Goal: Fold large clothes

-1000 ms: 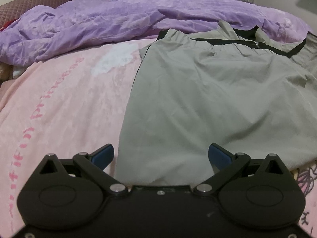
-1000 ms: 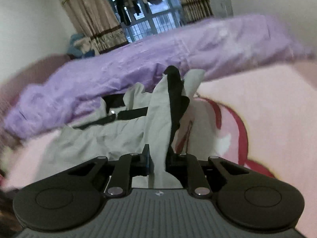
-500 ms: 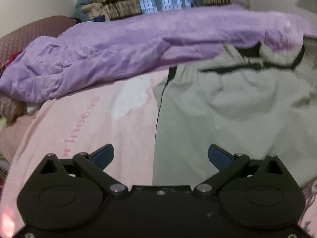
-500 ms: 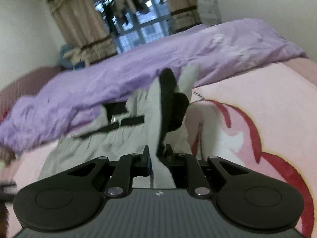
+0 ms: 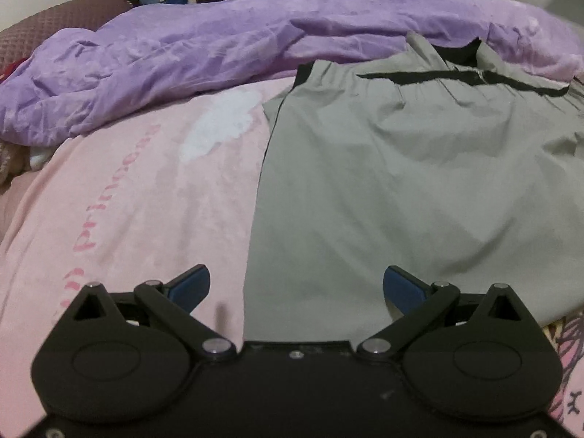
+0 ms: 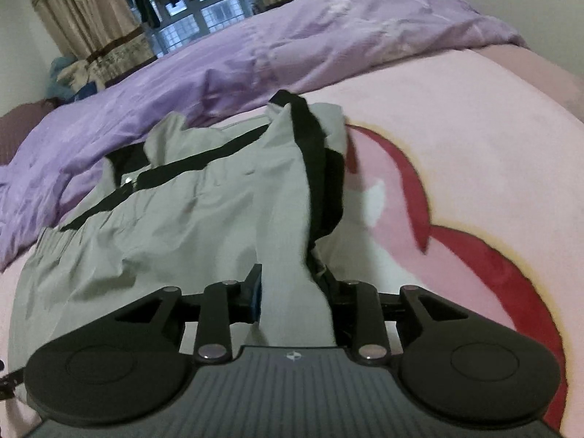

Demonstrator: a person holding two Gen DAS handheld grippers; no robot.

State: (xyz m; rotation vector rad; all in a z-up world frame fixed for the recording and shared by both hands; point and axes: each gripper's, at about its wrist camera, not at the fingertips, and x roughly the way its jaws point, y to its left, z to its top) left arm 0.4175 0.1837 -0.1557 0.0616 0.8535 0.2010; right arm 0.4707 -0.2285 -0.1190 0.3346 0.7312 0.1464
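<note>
A pink bedsheet with "Princess" lettering covers the bed, and a rumpled purple duvet lies heaped along its far side. On the sheet, right of centre in the left wrist view, a grey garment with black trim is spread mostly flat. Its long axis runs from near to far, with the black-banded, gathered end pointing away toward the duvet and the plain hem end near the grippers (it looks like trousers or a jacket; I cannot tell which).

The left gripper hovers above the garment's near-left edge with its jaws wide apart and nothing between them. The right gripper has a raised fold of the grey cloth running between its fingers; its jaws have just been opening, and whether the pads press on the cloth I cannot tell.
</note>
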